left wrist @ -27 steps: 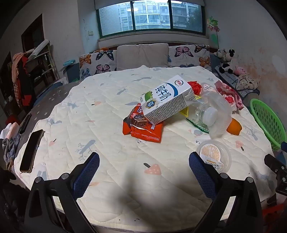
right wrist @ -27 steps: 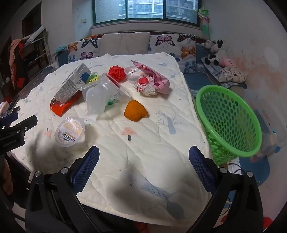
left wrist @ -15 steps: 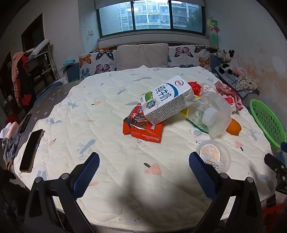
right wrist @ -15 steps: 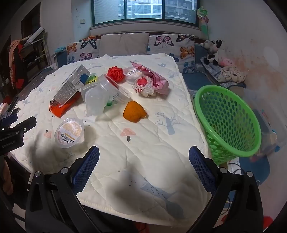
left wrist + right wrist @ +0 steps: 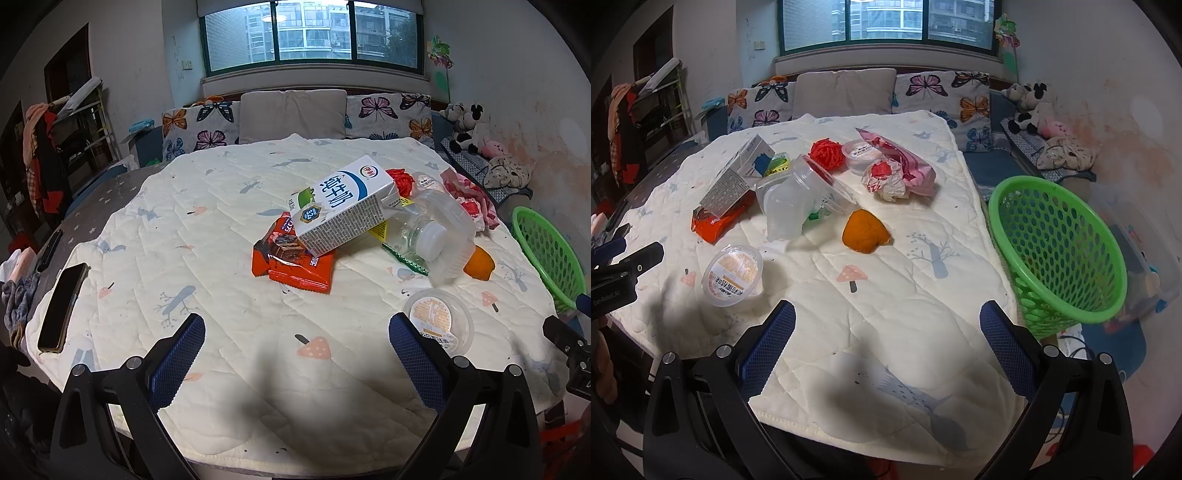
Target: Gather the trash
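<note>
The left gripper [image 5: 295, 350] and right gripper [image 5: 886, 347] are both hanging with jaws wide apart, gripping nothing. At the right gripper's eleven o'clock an orange peel [image 5: 864, 232] is lying on the quilt [image 5: 886, 314]; at two o'clock the green basket [image 5: 1060, 254] is standing beside the table.

Dim window daylight, soft foreground shadows, sharp focus, fisheye-warped dark corners

One milk carton [image 5: 343, 206], one orange snack wrapper [image 5: 295, 260], one clear plastic tub [image 5: 798, 201], two sealed pudding cups [image 5: 733, 275] [image 5: 858, 153], one orange peel [image 5: 864, 232], one green basket [image 5: 1060, 251] at three o'clock, one phone [image 5: 62, 306].
</note>
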A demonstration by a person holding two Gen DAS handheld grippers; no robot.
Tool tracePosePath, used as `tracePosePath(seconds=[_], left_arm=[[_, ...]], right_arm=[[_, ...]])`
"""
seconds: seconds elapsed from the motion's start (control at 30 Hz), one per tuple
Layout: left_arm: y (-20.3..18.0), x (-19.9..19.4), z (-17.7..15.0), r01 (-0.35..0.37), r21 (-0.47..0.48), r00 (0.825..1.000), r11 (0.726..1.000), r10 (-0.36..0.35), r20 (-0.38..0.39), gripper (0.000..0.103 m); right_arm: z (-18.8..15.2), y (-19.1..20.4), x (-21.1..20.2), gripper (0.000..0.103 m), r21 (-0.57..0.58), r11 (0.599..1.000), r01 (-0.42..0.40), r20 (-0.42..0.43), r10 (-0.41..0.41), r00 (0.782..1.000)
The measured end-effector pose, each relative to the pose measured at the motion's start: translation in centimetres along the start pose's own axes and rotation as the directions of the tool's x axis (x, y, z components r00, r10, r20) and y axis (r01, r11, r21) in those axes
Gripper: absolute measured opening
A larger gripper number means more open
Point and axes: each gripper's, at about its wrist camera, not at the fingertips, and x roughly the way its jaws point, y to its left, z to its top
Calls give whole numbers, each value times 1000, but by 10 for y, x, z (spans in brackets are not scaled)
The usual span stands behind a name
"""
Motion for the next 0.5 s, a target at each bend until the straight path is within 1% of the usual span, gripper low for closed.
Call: tracePosePath(seconds=[0.5], left_arm=[[-1, 0, -1, 2, -2, 1000, 1000, -2, 2, 97]], right_arm=[[1, 0, 1, 98, 6, 1000, 8, 0, -8, 1000]])
